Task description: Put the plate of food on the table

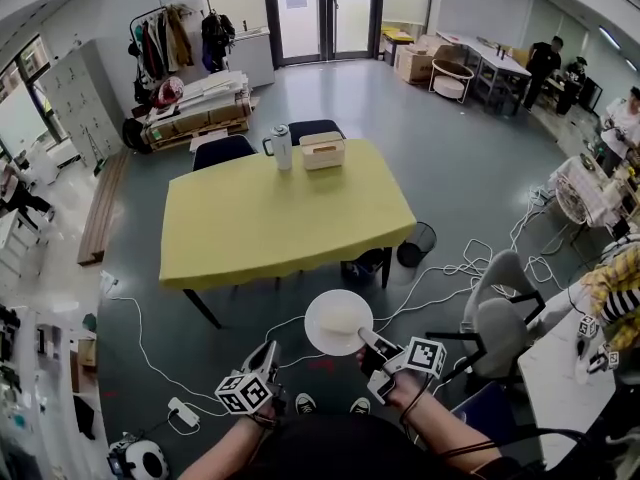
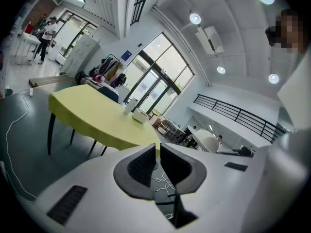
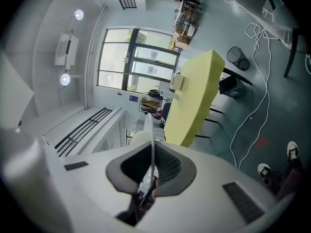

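A white plate [image 1: 330,326] carrying a pale lump of food [image 1: 345,320] hangs level over the floor, short of the near edge of the yellow table [image 1: 270,218]. My right gripper [image 1: 366,339] is shut on the plate's near right rim. In the right gripper view the plate [image 3: 148,127] shows edge-on between the pads, with the right gripper [image 3: 152,147] clamped on it and the table [image 3: 194,96] beyond. My left gripper [image 1: 268,354] hangs low to the left of the plate. In its own view the left gripper [image 2: 158,148] is shut, holding nothing.
A white jug [image 1: 282,146] and a tissue box [image 1: 322,151] stand at the table's far edge, with two dark chairs [image 1: 222,150] behind. A black bin [image 1: 416,243] sits at the table's right. White cables [image 1: 440,273] cross the floor. A grey office chair [image 1: 500,313] is to my right.
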The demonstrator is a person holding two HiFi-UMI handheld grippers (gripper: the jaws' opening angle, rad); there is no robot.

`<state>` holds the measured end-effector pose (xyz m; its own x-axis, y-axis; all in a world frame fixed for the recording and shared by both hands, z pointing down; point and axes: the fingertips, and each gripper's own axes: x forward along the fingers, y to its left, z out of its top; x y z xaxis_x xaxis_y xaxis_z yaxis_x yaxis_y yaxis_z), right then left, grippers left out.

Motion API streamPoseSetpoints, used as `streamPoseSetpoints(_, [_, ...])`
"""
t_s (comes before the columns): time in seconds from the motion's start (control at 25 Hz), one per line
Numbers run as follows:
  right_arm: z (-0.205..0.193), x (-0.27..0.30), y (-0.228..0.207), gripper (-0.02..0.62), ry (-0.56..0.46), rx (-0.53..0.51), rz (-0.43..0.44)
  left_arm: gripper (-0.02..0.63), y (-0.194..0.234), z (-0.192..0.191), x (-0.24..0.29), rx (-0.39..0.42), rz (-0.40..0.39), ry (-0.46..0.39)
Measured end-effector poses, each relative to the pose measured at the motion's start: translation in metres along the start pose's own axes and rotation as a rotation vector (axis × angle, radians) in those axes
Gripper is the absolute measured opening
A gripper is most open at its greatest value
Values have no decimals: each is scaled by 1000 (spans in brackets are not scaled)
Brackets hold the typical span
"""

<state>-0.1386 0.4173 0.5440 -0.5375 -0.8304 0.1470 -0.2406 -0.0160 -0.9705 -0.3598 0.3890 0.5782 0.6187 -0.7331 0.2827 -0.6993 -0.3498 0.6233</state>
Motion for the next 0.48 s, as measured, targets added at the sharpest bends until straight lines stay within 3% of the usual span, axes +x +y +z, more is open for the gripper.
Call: streamPoseSetpoints(0.48, [-1,26,7,21,-68,-1,-4,34,19,33,25,55,-45,56])
